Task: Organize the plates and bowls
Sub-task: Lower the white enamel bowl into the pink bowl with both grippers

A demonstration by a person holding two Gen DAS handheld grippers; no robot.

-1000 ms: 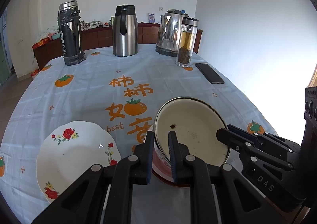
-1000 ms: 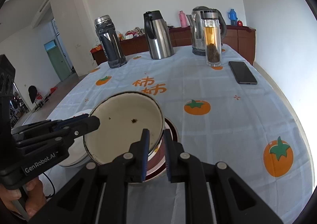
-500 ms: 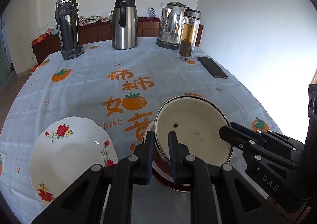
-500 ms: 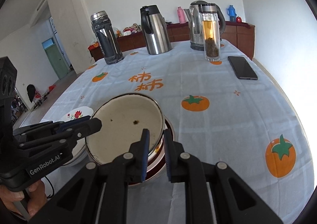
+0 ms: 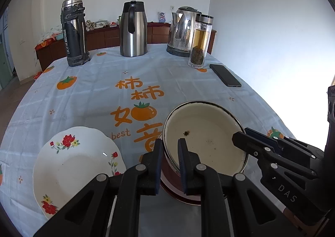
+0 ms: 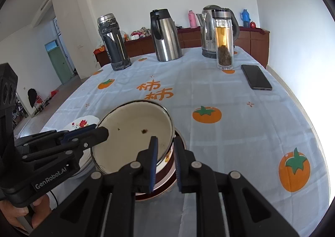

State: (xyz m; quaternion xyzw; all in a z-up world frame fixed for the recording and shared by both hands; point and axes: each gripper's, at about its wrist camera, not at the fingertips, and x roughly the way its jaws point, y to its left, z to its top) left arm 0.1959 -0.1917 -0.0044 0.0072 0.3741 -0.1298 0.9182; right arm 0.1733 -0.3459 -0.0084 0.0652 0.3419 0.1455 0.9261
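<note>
Cream enamel bowl (image 5: 206,140) held tilted above a red-rimmed bowl (image 6: 165,182) near the desk's (image 5: 94,90) front edge. Pinched at opposite rims by left tongs (image 5: 170,154) and right tongs (image 6: 164,154), both nearly closed on it. Flowered plate (image 5: 73,165) just beside, left.

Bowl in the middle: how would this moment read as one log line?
bowl: rim clamped on both sides, tilted | left gripper: shut on bowl | right gripper: shut on bowl | flowered plate: on tablecloth beside it
</note>
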